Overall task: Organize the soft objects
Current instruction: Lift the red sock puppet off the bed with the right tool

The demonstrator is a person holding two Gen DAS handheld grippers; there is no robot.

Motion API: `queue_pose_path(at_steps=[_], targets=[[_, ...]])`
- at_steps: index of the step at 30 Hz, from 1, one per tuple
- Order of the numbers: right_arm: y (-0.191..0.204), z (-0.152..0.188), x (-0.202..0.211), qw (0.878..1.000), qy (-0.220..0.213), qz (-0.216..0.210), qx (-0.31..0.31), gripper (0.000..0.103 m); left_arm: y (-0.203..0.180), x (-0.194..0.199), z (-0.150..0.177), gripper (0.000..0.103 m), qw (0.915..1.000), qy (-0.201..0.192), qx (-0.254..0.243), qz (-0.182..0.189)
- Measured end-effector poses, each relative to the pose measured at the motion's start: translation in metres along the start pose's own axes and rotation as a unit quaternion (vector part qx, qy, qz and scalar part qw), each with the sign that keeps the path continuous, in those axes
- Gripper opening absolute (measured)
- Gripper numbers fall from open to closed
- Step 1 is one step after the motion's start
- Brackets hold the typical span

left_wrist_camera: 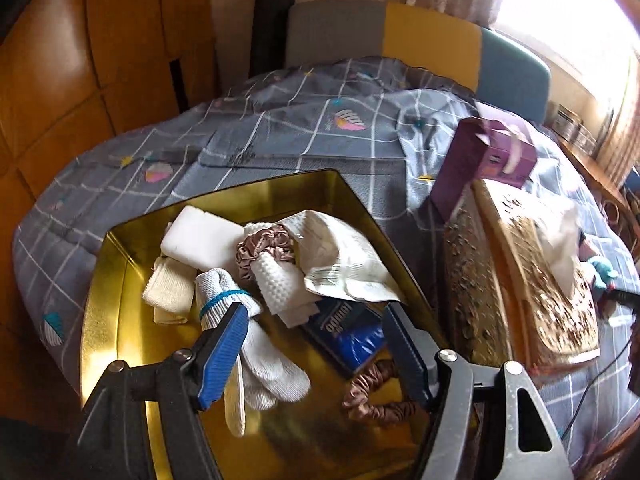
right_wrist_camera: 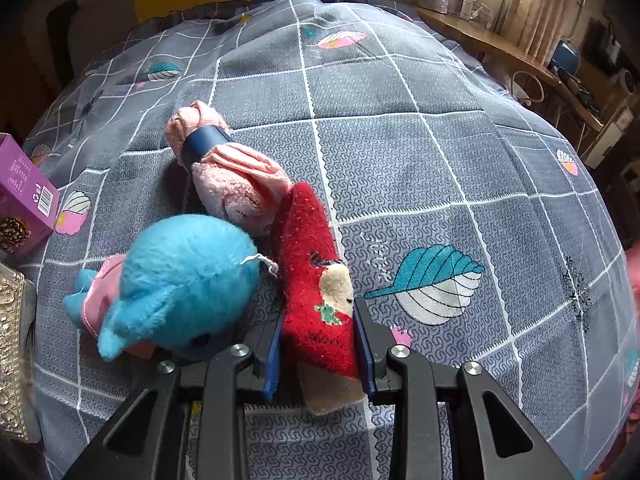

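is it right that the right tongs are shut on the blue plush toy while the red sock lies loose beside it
Swapped: in the right wrist view, the right tongs are shut on the red sock, while the blue plush toy lies loose beside it.

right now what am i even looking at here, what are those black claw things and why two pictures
Those claws are two handheld grippers, one in each of a person's hands, with no robot arm behind them. Each carries a wide-angle camera looking along its fingers, hence two pictures.

The left gripper is open over a gold tin on a grey checked bedspread. The tin holds a white work glove, a white towel roll ringed by a brown scrunchie, a second scrunchie and packets.

The right gripper is shut on a red sock lying on the same bedspread, beside a blue plush toy and a pink rolled cloth.
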State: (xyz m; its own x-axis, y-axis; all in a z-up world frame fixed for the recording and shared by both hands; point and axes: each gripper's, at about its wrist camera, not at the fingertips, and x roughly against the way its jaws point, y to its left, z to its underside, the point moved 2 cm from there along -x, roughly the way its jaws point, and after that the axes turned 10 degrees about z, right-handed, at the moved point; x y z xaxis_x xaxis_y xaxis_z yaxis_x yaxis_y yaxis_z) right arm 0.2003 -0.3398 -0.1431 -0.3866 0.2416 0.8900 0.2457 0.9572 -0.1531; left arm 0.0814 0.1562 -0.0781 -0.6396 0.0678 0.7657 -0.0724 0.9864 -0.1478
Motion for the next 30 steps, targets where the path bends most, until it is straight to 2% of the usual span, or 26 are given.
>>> queue_pose_path(at_steps=[7,15,25,30], targets=[[-0.008,-0.002,0.004,1.0,-0.005,-0.002,-0.018,0.027,-0.014,0.012,0.006,0.07,0.9996,-0.009,-0.026,0.004],[-0.035,-0.002,0.001,0.997,0.009,0.022,-0.077,0.025,-0.025,0.015,0.015,0.07,0.9991,-0.002,-0.038,0.02],[-0.035,-0.001,-0.004,0.997,0.016,0.028,-0.074,0.025,-0.029,0.012,0.023,0.07,0.9986,0.014,-0.031,0.04],[-0.038,-0.002,-0.004,0.996,0.018,0.025,-0.083,0.025,-0.031,0.011,0.028,0.07,0.9984,0.02,-0.04,0.036]])
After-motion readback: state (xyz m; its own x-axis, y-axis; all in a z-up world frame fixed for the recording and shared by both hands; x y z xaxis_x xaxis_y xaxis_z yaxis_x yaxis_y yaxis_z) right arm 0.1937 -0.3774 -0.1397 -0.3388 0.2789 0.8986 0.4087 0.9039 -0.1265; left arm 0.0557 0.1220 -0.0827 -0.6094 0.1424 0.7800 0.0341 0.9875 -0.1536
